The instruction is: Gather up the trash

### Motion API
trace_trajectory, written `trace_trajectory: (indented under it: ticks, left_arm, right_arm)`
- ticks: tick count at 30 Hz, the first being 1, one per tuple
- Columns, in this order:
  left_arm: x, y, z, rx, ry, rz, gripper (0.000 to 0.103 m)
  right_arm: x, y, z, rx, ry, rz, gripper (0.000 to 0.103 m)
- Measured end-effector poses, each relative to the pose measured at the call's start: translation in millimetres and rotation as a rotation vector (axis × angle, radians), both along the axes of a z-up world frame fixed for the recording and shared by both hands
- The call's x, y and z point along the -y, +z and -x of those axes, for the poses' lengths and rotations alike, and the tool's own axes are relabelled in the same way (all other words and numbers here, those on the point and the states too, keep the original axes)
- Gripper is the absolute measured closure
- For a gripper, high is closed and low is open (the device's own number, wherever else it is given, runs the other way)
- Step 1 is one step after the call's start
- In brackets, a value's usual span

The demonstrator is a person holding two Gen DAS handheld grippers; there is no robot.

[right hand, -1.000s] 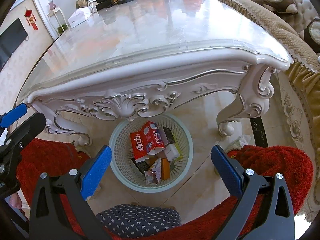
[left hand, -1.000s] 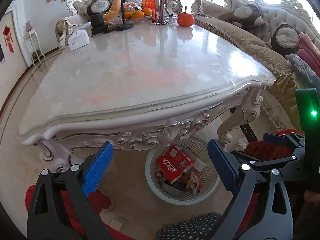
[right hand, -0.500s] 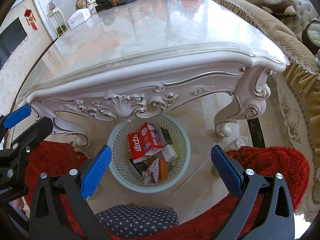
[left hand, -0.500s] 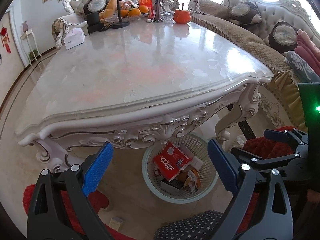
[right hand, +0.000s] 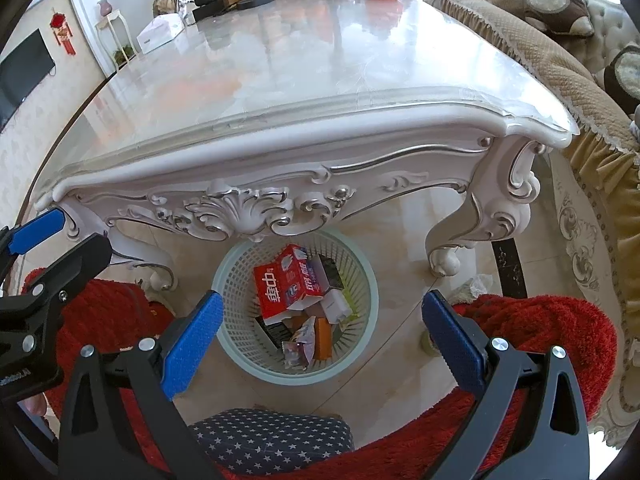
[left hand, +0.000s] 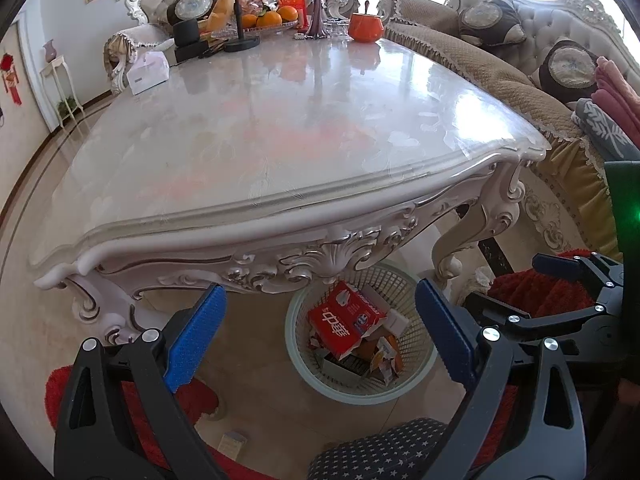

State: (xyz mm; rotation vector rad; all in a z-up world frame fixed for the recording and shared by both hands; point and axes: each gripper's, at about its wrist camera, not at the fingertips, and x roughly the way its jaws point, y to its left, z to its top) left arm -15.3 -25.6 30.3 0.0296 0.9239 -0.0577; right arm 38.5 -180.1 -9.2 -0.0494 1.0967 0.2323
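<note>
With both the left gripper (left hand: 320, 328) and right gripper (right hand: 320, 336) spread wide and empty, the crumpled white tissue (right hand: 476, 286) by the carved table leg (right hand: 460, 236) could easily get missed, tbh.

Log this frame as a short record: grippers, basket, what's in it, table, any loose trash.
left gripper: open, empty
right gripper: open, empty
basket: on floor, partly under table edge
contents: red box on top, smaller packets below
table: near end bare, fruit and orange pot at far end
loose trash: crumpled tissue on floor by table leg
</note>
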Motion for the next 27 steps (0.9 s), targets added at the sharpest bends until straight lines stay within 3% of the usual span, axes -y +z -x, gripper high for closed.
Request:
trace_trajectory:
  ticks: [8, 17, 27]
  left_arm:
    - [1.1, -4.0, -3.9, -0.015, 0.015, -0.049, 0.010]
    - [-1.7, -0.2, -1.7, 0.023, 0.035, -0.062, 0.010]
    - [-3.0, -6.6, -6.6, -0.040, -0.005, 0.035, 0.010]
  right_arm:
    - [-1.5, 0.6, -0.3, 0.007, 0.004, 0.009, 0.008]
    - [0.0, -0.7, -1.0, 0.004, -0.003, 0.010, 0.008]
    - [1.2, -3.2, -1.4, 0.000, -0.001, 0.015, 0.008]
